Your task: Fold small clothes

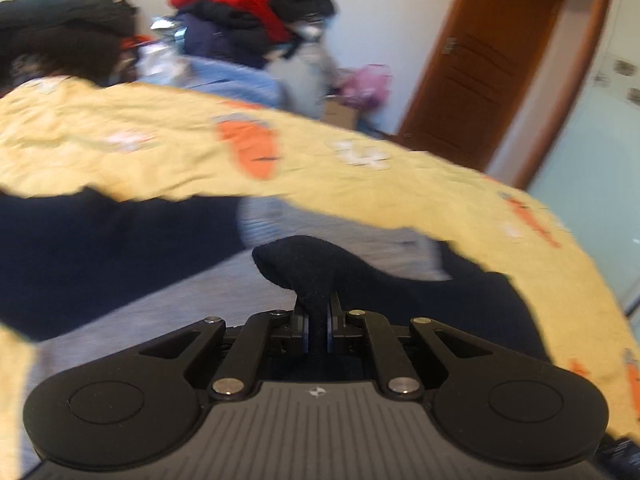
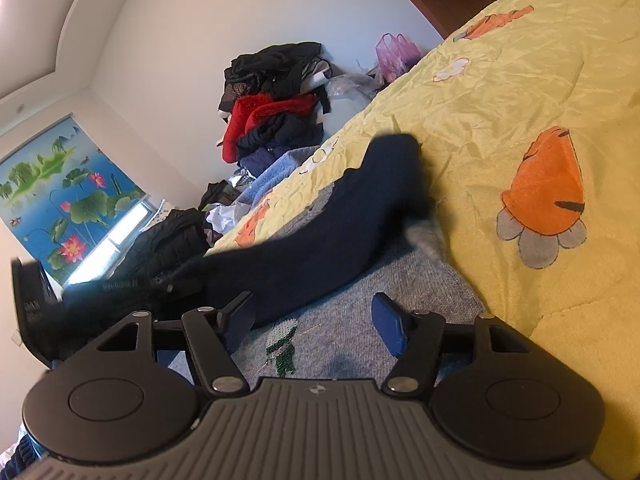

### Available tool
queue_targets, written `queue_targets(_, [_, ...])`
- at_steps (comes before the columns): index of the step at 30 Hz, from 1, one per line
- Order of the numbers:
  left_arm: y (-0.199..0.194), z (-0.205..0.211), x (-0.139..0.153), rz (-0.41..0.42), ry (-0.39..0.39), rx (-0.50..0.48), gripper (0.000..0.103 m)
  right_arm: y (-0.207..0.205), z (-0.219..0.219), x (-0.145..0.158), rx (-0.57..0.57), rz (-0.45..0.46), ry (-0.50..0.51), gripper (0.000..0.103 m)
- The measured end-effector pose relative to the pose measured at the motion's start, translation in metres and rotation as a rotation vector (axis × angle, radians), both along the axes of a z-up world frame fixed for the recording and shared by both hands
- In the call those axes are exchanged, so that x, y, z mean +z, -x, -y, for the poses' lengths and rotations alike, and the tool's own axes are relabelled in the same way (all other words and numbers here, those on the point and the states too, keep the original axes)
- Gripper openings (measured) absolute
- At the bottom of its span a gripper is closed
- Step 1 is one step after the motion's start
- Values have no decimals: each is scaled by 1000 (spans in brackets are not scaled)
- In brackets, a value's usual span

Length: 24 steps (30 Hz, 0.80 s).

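A small grey knit sweater point(image 2: 352, 292) with dark navy sleeves lies on a yellow carrot-print bedspread point(image 2: 520, 92). In the left wrist view my left gripper point(image 1: 318, 320) is shut on a fold of navy sleeve fabric point(image 1: 304, 268), with grey sweater body point(image 1: 328, 232) beyond it. In the right wrist view my right gripper point(image 2: 314, 320) is open and empty, low over the grey sweater near a small green knitted figure point(image 2: 282, 346). A navy sleeve point(image 2: 340, 216) stretches across the sweater toward the left gripper's black body point(image 2: 36, 304) at the left edge.
A pile of red, black and blue clothes point(image 2: 272, 120) sits at the far side of the bed, also seen in the left wrist view point(image 1: 240, 12). A brown wooden door point(image 1: 492, 52) stands beyond. A lotus-print blind point(image 2: 60, 188) covers the window. A pink plastic bag point(image 2: 394, 54) lies near the door.
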<state>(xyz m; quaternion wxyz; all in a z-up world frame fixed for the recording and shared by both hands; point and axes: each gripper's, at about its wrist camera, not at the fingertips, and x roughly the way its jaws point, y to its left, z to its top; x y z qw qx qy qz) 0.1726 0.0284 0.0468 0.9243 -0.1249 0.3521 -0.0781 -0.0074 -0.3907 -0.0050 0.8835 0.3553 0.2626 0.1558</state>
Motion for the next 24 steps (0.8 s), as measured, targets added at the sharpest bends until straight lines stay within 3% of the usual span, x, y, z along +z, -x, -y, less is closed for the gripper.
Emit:
queue_targets(5, [-4,-30,-33,-62,-4,52,8,-1,-4,0,6,-4,29,68])
queue_targets(7, [3,-30,-42,-5,-5,49,9,-2,-8,3,12,-17,67,69])
queue_targets(9, [9,-28,-44,20,-2,61,9,-5,-19,16,27,-22,186,72])
queue_targets(12, [8,-33,-45,18,32,61,10,-17,-34,53,62,123,306,73])
queue_targets(14, [7,-40,-48,13,77,61,10,-44,-45,71,80,158,363,92])
queue_targets(15, [6,-43,-50,11,100,62,11,-63,-51,74,90,154,404,94])
queue_targets(18, [5,-55,-55,1,190,70,11,-126,-70,56,81,17,596,86])
queue_targets(19, [5,-59,-57,-3,225,74,11,-140,-75,46,89,-28,638,80])
queue_targets(21, [5,-69,-62,-13,301,82,12,-156,-80,25,124,-99,670,80])
queue_targets(23, [5,-78,-67,-23,375,89,12,-148,-90,11,135,-34,768,90])
queue_targets(24, [4,-81,-70,-28,409,92,12,-145,-93,10,137,-20,794,91])
